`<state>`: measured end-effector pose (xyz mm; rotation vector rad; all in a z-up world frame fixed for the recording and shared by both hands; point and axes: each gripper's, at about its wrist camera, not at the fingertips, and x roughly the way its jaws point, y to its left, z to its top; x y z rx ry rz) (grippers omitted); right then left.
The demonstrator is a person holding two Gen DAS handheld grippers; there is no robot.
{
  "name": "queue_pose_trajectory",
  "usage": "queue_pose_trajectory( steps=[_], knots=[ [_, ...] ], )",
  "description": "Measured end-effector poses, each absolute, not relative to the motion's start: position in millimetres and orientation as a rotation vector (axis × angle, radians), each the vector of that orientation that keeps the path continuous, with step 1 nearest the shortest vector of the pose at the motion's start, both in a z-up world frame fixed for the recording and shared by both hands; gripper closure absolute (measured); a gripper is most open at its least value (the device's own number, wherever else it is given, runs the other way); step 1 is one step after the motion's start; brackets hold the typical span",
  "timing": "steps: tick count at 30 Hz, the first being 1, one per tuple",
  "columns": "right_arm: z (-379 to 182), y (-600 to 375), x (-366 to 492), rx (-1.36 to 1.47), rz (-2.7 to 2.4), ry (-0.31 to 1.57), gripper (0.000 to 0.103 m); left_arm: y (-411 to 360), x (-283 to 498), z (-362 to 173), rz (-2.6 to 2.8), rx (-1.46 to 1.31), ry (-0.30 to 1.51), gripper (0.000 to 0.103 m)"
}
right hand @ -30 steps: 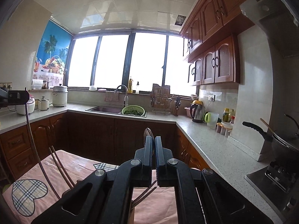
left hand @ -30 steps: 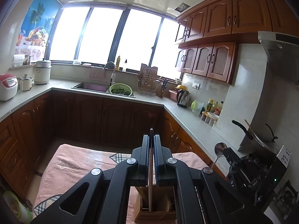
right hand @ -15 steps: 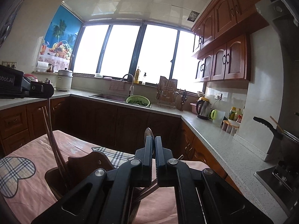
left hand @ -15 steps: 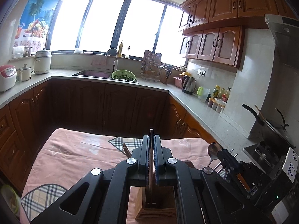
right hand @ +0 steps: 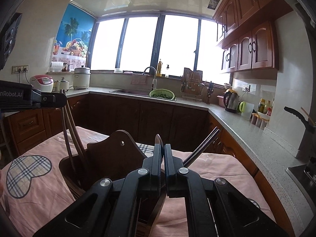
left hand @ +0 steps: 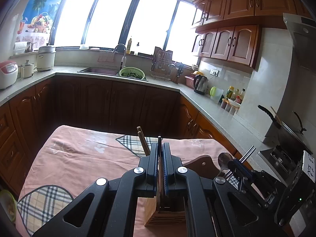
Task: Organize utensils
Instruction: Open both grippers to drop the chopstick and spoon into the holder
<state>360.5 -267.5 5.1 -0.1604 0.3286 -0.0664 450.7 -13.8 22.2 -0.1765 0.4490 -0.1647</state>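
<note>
Left gripper (left hand: 160,165) clamped shut on a dark chopstick (left hand: 159,140), tip up at 12 o'clock, lower end down in the wooden holder (left hand: 165,213) just below the fingers. Right gripper (right hand: 163,165) likewise pinched tight on a spoon (right hand: 158,139), bowl poking up between the fingers, over the holder's dark curved compartment. Best to hold each piece upright, sink straight, let go only once seated. More brown chopsticks (right hand: 68,130) leaning at 10 o'clock, steel ones (right hand: 205,144) at 1 o'clock: easy to snag. Pink cloth (left hand: 79,158) wide open to 9 o'clock; counter (right hand: 246,138) edge close at 3 o'clock.
</note>
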Motion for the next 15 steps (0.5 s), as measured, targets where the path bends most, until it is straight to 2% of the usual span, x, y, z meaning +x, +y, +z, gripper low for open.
queue_pose_trajectory(
  steps=[7,9,10,12,13,15],
  knots=[
    [6,-271,362,-0.132,-0.055,0.346,0.097,-6,443,16,-0.158,-0.169,0.464,0.099],
    [6,-273,362,-0.117,-0.051,0.353,0.096,-5,443,15,-0.157,-0.181,0.472,0.094],
    [7,-274,362,-0.111,-0.049,0.354,0.095,-4,442,16,-0.157,-0.188,0.474,0.087],
    [10,-275,361,-0.102,-0.044,0.349,0.076,-2,440,18,-0.145,-0.198,0.464,0.081],
    [11,-276,359,-0.098,-0.040,0.342,0.071,-2,438,19,-0.142,-0.196,0.459,0.080],
    [15,-274,356,-0.099,-0.045,0.326,0.069,-2,434,23,-0.143,-0.195,0.454,0.079]
  ],
)
